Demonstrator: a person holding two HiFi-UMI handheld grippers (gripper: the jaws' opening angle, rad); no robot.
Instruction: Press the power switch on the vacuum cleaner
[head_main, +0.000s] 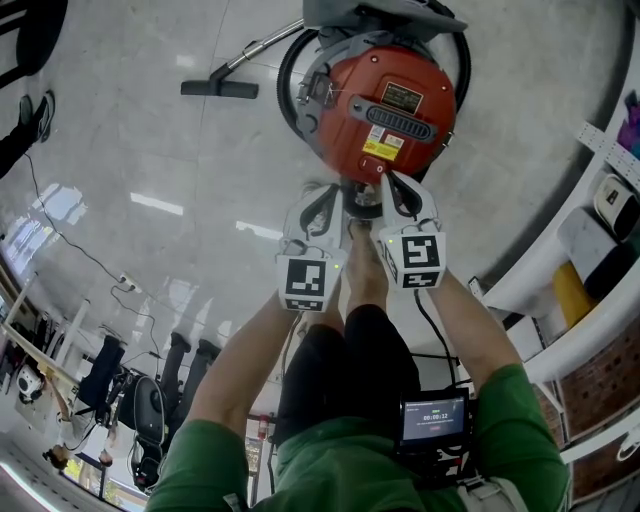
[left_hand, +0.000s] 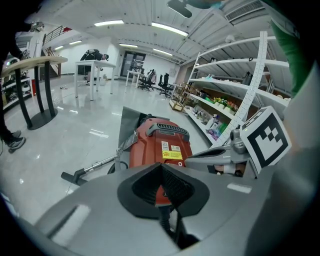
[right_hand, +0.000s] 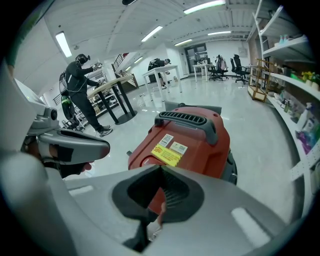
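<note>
A red canister vacuum cleaner (head_main: 385, 100) with a black handle and yellow label stands on the glossy floor ahead of me. It fills the middle of the left gripper view (left_hand: 160, 145) and of the right gripper view (right_hand: 190, 135). Both grippers hover side by side just short of its near end. My left gripper (head_main: 325, 190) is shut with nothing between its jaws, its tips meeting in its own view (left_hand: 161, 167). My right gripper (head_main: 390, 180) is also shut and empty (right_hand: 161, 170), closest to the vacuum's near rim. I cannot pick out the power switch.
A floor nozzle (head_main: 220, 88) on a metal wand lies to the vacuum's left, and a black hose (head_main: 290, 75) loops around the body. White shelving (head_main: 600, 300) runs along the right. A person in black (right_hand: 77, 80) stands by tables far off.
</note>
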